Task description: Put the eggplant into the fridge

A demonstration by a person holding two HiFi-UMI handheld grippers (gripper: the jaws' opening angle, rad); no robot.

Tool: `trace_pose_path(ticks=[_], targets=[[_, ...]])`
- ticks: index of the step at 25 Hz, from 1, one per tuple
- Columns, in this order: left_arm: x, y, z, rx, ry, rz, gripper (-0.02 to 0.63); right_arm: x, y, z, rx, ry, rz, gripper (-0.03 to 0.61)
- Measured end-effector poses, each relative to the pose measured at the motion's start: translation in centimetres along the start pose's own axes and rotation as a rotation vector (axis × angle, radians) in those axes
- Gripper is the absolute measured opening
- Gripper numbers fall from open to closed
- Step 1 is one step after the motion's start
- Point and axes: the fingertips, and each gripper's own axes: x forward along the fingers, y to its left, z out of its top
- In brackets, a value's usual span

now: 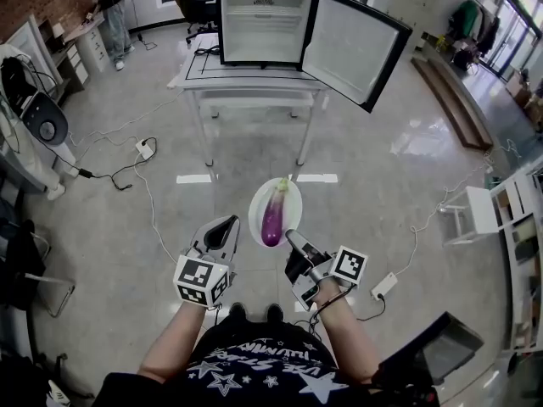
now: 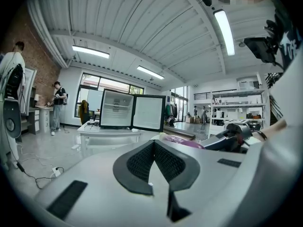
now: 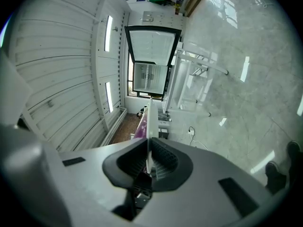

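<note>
Head view: a person stands on a polished floor (image 1: 407,142), carrying a purple eggplant (image 1: 273,214) on a white plate (image 1: 258,195) toward a small fridge (image 1: 263,19) that sits on a white table (image 1: 246,79) well ahead. The fridge door (image 1: 352,45) hangs wide open to the right and bare white shelves show inside, so the way in looks clear.

The right gripper (image 1: 290,237) does the carrying. Seen from the right gripper view, its dark pads are pinched onto the thin near rim of the plate (image 3: 148,126), which runs edge-on away from the camera, with the eggplant (image 3: 141,126) showing on one side of it. Holding the rim rather than the vegetable appears to be a choice to use the plate as a tray, so the eggplant itself is never squeezed. It lies lengthwise along the plate, green stem end pointing away from the person.

The left gripper (image 1: 225,225) hovers just beside the plate's left edge, apart from it. In the left gripper view its pads meet at the tips with nothing between them, and the eggplant (image 2: 182,141) and the right gripper (image 2: 232,138) show off to its right, the fridge (image 2: 117,109) straight beyond. It seems held close as a spare support, since a plate gripped at one edge could tip and roll its load off.

By this reading the task is at the carrying stage: the eggplant is in hand but far from the fridge.
</note>
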Motion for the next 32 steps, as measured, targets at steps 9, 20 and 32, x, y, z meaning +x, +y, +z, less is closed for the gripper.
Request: trace_pose_path(ticks=[9,20,32], targets=[[-0.6,1.0,-0.2,-0.006,-0.006,-0.011,0.009,0.6,0.4,-1.0,-0.032,0.003,-0.018,0.025],[-2.5,4.8,-0.9,-0.006,0.003,-0.026,0.009,3.5,0.6,-3.2,-0.004,-0.032,-0.007,0.025],[-5.2,9.5,-2.5,-0.058,0.015,0.005,0.009,5.6,-0.2,-5.9,0.011,-0.052,-0.024,0.025]])
